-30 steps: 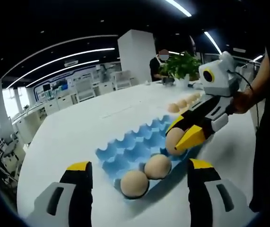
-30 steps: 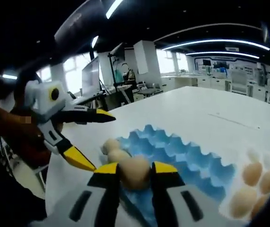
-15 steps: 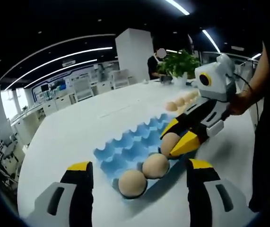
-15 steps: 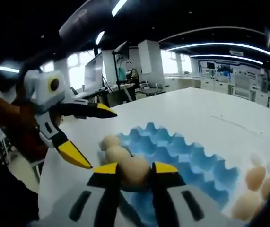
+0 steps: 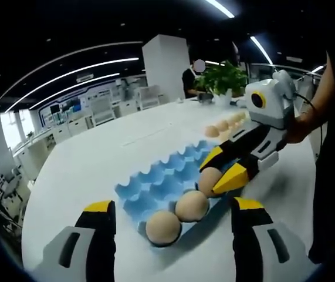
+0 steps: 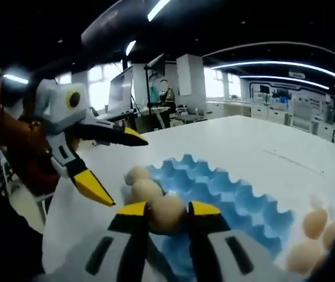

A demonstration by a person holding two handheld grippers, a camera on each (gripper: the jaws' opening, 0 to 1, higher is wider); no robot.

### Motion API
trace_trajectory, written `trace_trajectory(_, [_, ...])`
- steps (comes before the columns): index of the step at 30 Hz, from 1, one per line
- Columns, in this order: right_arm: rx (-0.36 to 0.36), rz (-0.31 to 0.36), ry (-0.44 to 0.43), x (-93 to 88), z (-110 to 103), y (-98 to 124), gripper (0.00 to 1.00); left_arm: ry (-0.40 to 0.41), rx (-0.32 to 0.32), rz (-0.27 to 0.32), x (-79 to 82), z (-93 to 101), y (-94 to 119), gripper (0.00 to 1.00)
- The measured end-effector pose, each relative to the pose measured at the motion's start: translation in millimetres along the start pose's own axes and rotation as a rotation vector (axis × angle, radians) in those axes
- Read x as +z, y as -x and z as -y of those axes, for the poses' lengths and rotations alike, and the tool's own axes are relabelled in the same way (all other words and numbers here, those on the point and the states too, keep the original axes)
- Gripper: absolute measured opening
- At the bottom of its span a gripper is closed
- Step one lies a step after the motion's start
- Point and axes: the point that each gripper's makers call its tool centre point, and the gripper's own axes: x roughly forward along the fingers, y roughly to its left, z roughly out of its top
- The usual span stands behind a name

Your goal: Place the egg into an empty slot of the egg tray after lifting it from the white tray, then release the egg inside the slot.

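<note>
A blue egg tray (image 5: 155, 185) (image 6: 226, 197) lies on the white table. Two brown eggs (image 5: 163, 227) (image 5: 192, 205) sit in its near row in the left gripper view; those same two eggs (image 6: 138, 174) (image 6: 146, 190) also appear in the right gripper view. My right gripper (image 5: 221, 172) (image 6: 166, 212) is shut on a third egg (image 5: 209, 179) (image 6: 166, 212), held at the tray's edge row beside them. My left gripper (image 5: 170, 207) (image 6: 119, 167) stands open and holds nothing, in front of the tray's near end.
Several loose eggs (image 5: 226, 125) (image 6: 311, 235) lie on a white tray beyond the blue tray's far end. A potted plant (image 5: 224, 79) stands at the table's far edge. A person's hand (image 5: 299, 126) holds the right gripper. Bare table (image 5: 97, 158) spreads left of the tray.
The right gripper has brought the held egg a little lower and closer to the two seated eggs. The left gripper stays open in much the same place.
</note>
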Motion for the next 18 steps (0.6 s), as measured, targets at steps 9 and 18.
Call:
trace_trajectory(9, [-0.009,0.01,-0.059,-0.8,2.7,9.4,0.27,-0.004,-0.005,0.004,1.4,1.5,0.2,0.79])
trace_trajectory(18, [-0.093,0.041,-0.096,0.1,18.9,48.6,0.27,-0.006,-0.007,0.002,-0.3,2.0,-0.6,0.8])
